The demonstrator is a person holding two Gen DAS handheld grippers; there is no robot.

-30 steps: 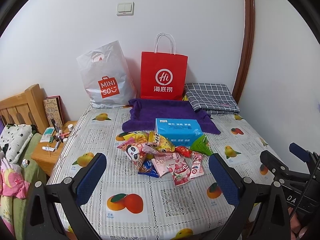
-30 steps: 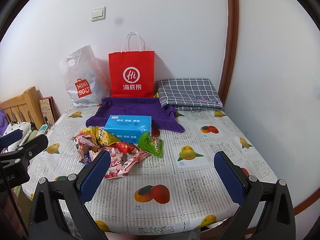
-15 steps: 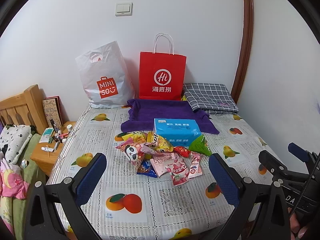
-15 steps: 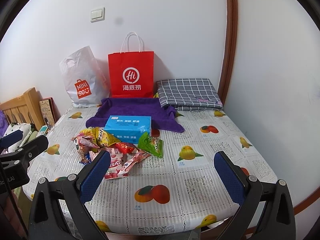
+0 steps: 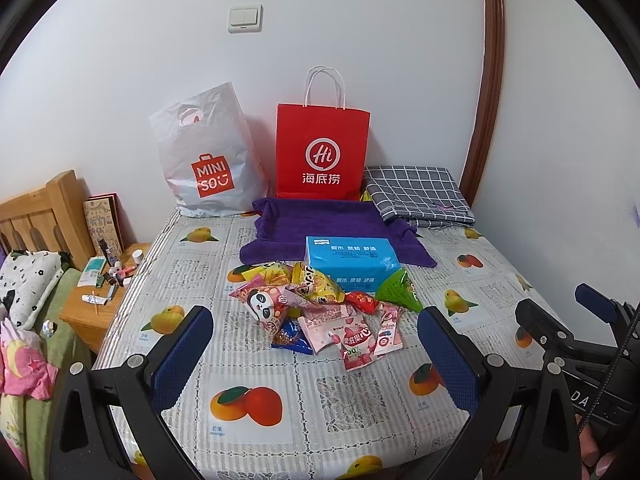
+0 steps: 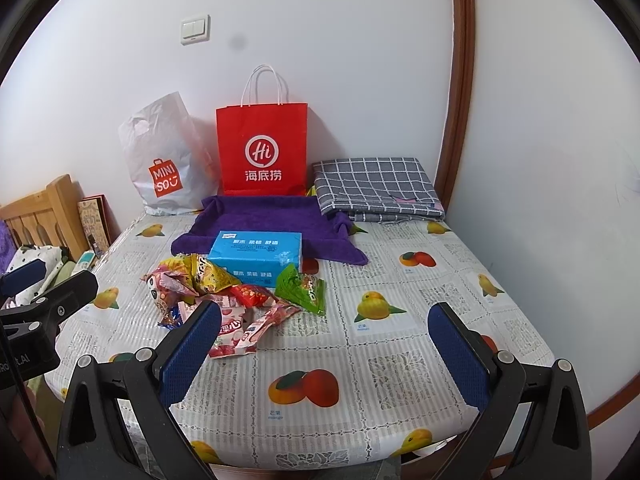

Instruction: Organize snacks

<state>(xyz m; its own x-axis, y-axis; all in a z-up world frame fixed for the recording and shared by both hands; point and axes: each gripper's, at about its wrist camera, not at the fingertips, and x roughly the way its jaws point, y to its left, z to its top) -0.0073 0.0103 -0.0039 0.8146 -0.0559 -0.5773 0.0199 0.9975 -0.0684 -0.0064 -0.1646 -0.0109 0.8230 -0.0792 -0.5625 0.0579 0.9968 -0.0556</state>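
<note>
Left wrist view: "MINISO" plastic bag (image 5: 208,160), "Hi" red bag (image 5: 322,148).

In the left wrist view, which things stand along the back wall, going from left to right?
White Miniso bag → red paper bag → folded grey checked cloth. The purple towel lies in front of them, so I leave it out.

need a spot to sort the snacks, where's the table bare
Bare: the table's right side, between the green packet and the wall, and the near strip in front of the snack pile. Left edge is bare too. Crowded: the middle, pile against the tissue box, and the back row of bags.
</note>
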